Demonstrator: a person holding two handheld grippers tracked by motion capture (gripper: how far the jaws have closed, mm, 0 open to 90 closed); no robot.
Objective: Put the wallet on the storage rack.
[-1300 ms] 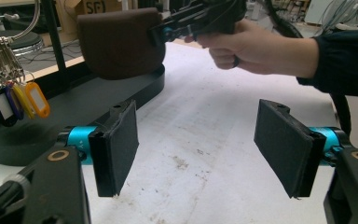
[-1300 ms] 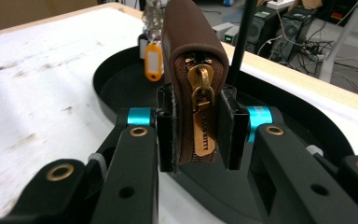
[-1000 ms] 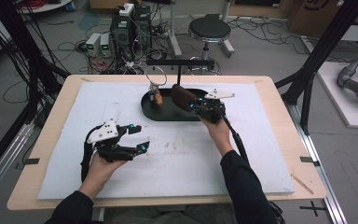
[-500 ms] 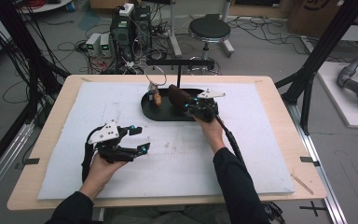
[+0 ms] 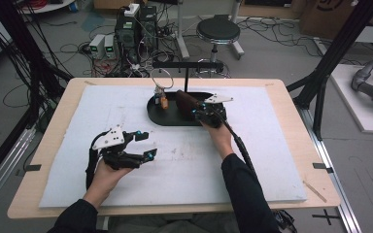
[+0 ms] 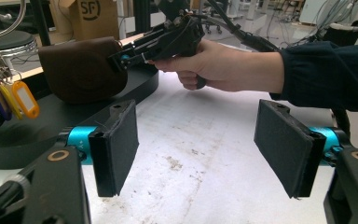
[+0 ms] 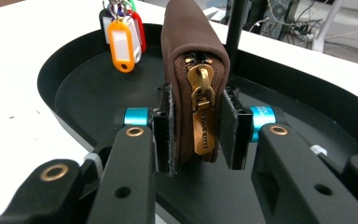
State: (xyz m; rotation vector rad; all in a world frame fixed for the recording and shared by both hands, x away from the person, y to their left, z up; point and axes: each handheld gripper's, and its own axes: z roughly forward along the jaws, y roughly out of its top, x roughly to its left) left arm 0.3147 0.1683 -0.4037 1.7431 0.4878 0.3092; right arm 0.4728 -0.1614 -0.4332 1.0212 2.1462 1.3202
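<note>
The table (image 5: 291, 145) is a pale wooden top under a white mat (image 5: 252, 160), scuffed and stained near its middle. At the mat's far edge lies a black oval tray (image 5: 158, 116) with a black T-shaped stand (image 5: 186, 73) rising from its back. Beyond the table, the floor holds tangled cables, electronics boxes and a round stool (image 5: 218, 31).

Inside the tray a brown zip pouch (image 7: 191, 51) stands on edge, and a bunch of coloured key tags (image 7: 121, 35) hangs to its left, near the tray's rim.

The right claw (image 7: 198, 126) reaches level into the tray from the near side, its pads on either side of the pouch's zipper end; the left pad touches the fabric, the right stands just off it. Its jaws have just been opening, with the pouch between them.

The left claw (image 6: 198, 147) rests wide and empty on the mat, well in front of the tray and to its left, where it was a second ago.
</note>
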